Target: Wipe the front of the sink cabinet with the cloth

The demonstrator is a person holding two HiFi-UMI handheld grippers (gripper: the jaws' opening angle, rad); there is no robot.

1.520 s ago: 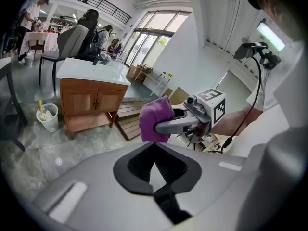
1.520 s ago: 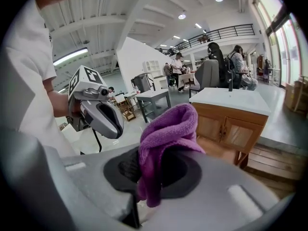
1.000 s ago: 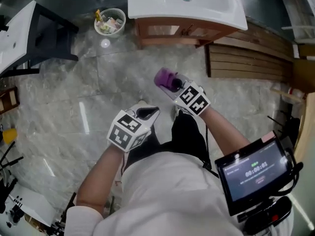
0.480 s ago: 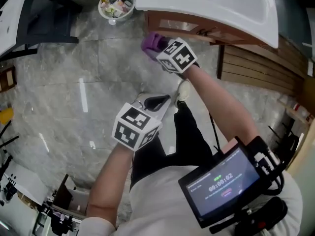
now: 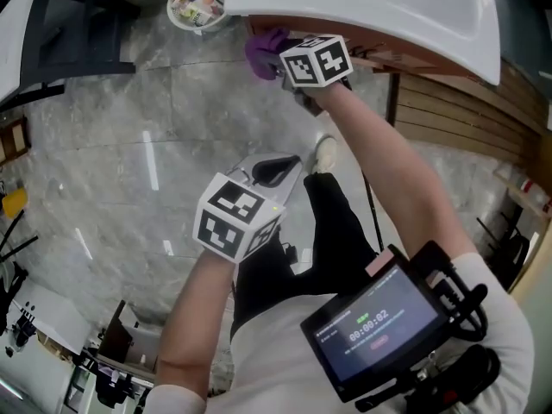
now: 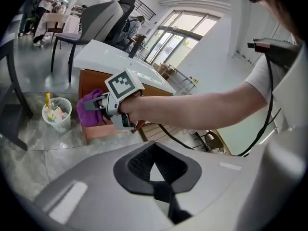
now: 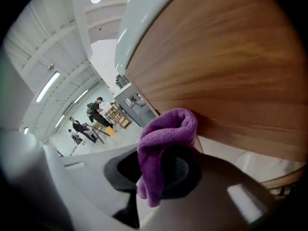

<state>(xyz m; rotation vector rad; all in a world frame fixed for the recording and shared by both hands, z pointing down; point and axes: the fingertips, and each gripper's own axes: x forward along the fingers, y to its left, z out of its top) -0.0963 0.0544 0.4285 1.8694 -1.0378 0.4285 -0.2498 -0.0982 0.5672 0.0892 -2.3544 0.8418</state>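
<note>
Raised from over the grey marble floor point(image 5: 112, 145) a second ago, the crumpled purple cloth point(image 7: 166, 143), clenched in the right gripper's point(image 5: 279, 59) fingers, is now up against the brown wooden front of the sink cabinet point(image 7: 231, 71), so wiping can start. Left of it a white mesh waste basket point(image 5: 200, 7) stands near. The left gripper point(image 5: 274, 172) hangs nearer, fingers clenched on nothing, and the white basin point(image 5: 414, 15) overhangs the cloth.

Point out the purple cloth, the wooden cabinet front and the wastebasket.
purple cloth point(image 7: 163, 135): right gripper view, on its folded upper part.
cabinet front point(image 7: 231, 71): right gripper view, on the bare wood panel.
wastebasket point(image 6: 57, 124): left gripper view, on its mesh wall.
</note>
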